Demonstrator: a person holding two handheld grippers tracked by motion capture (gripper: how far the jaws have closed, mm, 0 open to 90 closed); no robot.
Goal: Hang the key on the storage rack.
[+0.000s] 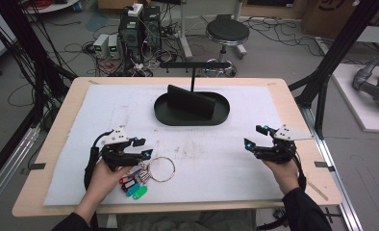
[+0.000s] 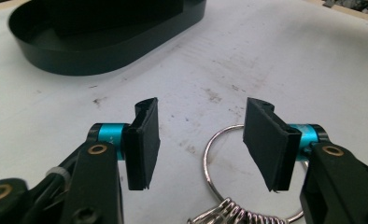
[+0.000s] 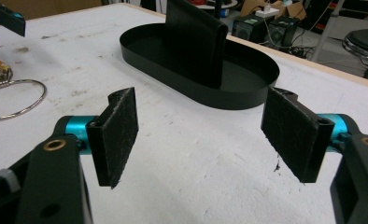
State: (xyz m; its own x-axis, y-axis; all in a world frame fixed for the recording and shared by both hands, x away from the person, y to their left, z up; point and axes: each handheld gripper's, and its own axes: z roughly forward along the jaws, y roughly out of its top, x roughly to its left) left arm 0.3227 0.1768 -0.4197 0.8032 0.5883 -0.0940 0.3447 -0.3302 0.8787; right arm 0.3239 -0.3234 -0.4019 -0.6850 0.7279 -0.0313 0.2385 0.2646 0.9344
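From the high view, the key ring (image 1: 162, 169) lies flat on the white-covered table (image 1: 226, 163), with its bunch of coloured tags (image 1: 134, 185) fanned toward the person. The left tongs (image 1: 144, 148) sit just beside the ring, at its left edge, where the keys gather; the right tongs (image 1: 256, 137) rest well apart on the far side of the table, so the left hand is plainly the nearer one. The black oval tray (image 1: 216, 117) stands farther back, at the middle of the table.

In the left gripper view, the left tongs (image 2: 200, 140) are partly open with nothing between the pads. The key ring (image 2: 215, 154) lies just ahead and low, its loop running behind the right-hand pad and its coil of keys below the gap. I judge a short dip forward and down would bring the wire between the jaws.

In the right gripper view, the right tongs (image 3: 205, 135) stand wide and empty, facing the tray (image 3: 247, 93), with the ring (image 3: 18, 100) off to the left.
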